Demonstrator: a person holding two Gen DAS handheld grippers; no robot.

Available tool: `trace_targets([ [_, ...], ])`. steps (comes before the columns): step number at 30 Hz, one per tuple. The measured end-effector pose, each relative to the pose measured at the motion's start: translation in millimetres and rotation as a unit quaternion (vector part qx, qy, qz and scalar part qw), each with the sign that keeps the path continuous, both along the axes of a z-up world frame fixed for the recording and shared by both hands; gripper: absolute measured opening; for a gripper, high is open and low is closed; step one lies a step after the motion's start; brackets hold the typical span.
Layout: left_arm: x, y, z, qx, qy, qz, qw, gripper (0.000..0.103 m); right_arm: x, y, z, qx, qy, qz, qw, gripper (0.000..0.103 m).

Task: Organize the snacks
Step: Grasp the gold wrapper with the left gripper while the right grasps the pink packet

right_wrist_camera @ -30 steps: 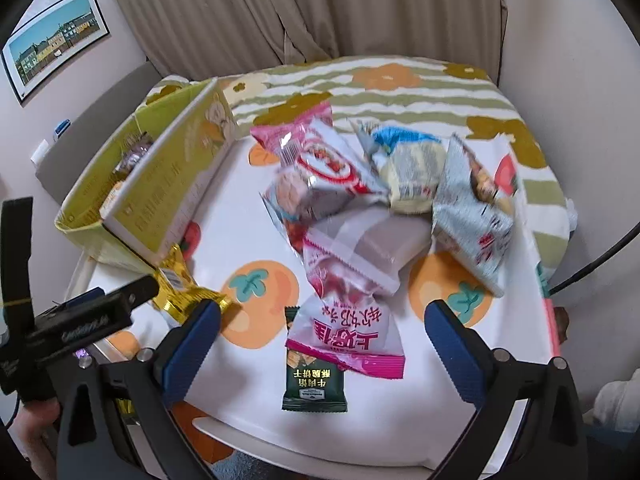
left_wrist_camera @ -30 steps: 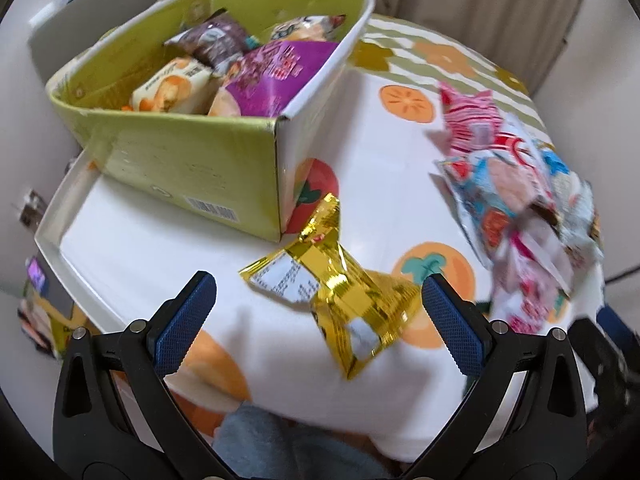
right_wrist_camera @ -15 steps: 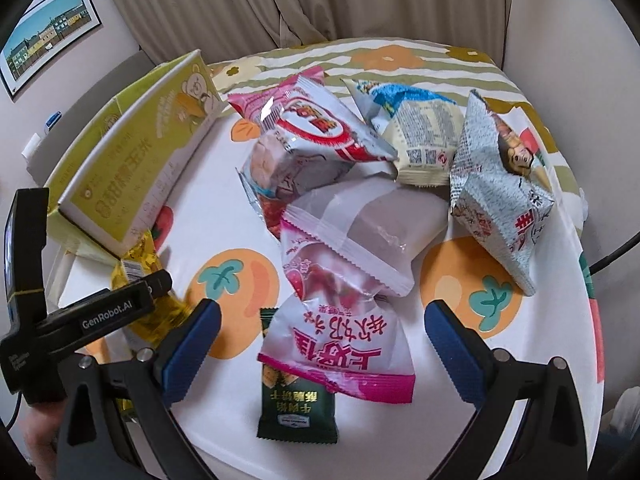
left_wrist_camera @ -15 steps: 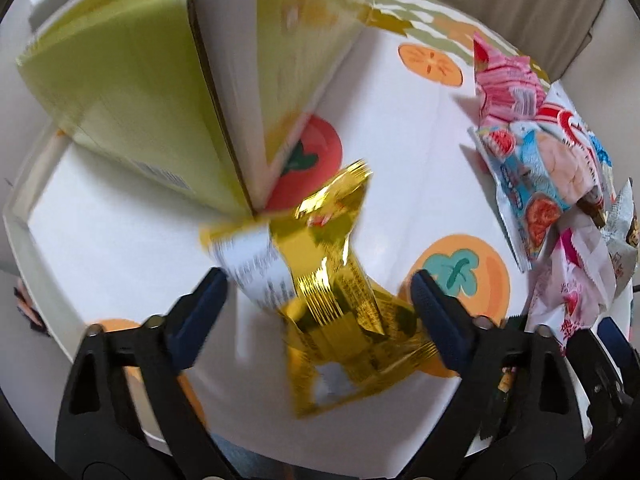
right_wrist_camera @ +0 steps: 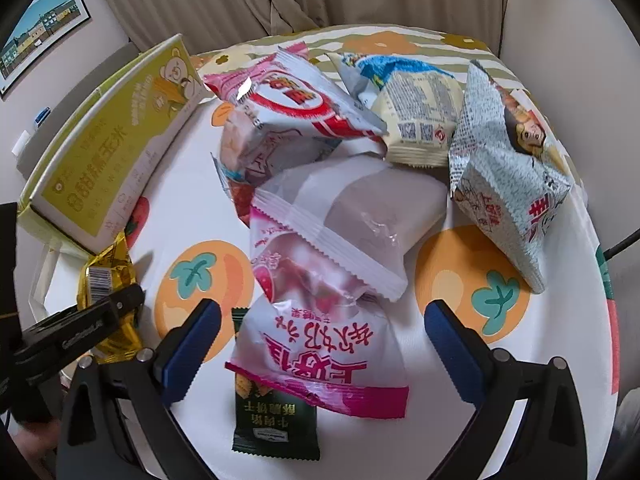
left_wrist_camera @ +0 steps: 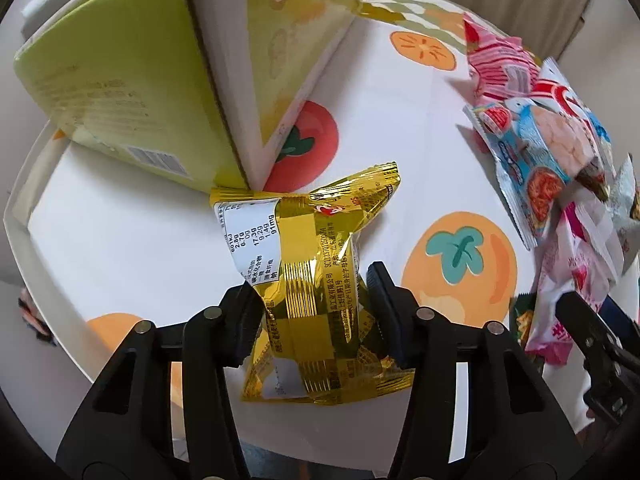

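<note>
Yellow-green cardboard box (left_wrist_camera: 120,80) stands on the bench (left_wrist_camera: 128,248), left side; from here I see only its outer walls, contents hidden. My left gripper (left_wrist_camera: 310,312) has its jaws clenched on one crinkled gold foil snack packet (left_wrist_camera: 316,280), white nutrition label facing me, packet just beside the box corner. My right gripper (right_wrist_camera: 320,344) has jaws released, spread either side of a pink-and-white pillow packet (right_wrist_camera: 320,352) that overlaps a small dark green packet (right_wrist_camera: 276,428). Loose pile behind: I count five more packets, among them a grey speckled one (right_wrist_camera: 504,184)
</note>
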State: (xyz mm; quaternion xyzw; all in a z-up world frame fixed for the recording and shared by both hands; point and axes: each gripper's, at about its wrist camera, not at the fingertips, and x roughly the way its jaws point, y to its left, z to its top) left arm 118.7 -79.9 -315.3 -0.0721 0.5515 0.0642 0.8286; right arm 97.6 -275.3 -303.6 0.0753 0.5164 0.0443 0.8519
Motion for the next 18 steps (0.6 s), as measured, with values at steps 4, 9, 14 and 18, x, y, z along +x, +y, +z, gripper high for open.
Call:
trace_targets([
  [4,-2.5,-2.0,1.8,-0.006,-0.002,-0.007,1.0000,0.047,3.2,-2.9,-5.5,0.000,0.006,-0.005,1.000,0.101],
  [9,-0.3,-10.4,2.6,-0.005,-0.005,-0.021,0.9998,0.046,9.0,-1.8,-11.2,0.005,0.011,-0.012,1.000,0.097],
  [14,-0.1,-16.2,5.8,0.002,-0.011,-0.037,0.9993,0.045,15.4,2.0,-16.9,0.001,0.011,-0.015,1.000,0.073],
  [18,-2.5,-21.8,11.8,0.006,-0.019,-0.050,0.9986,0.045,16.3,7.0,-14.5,-0.003,0.006,-0.014,1.000,0.056],
])
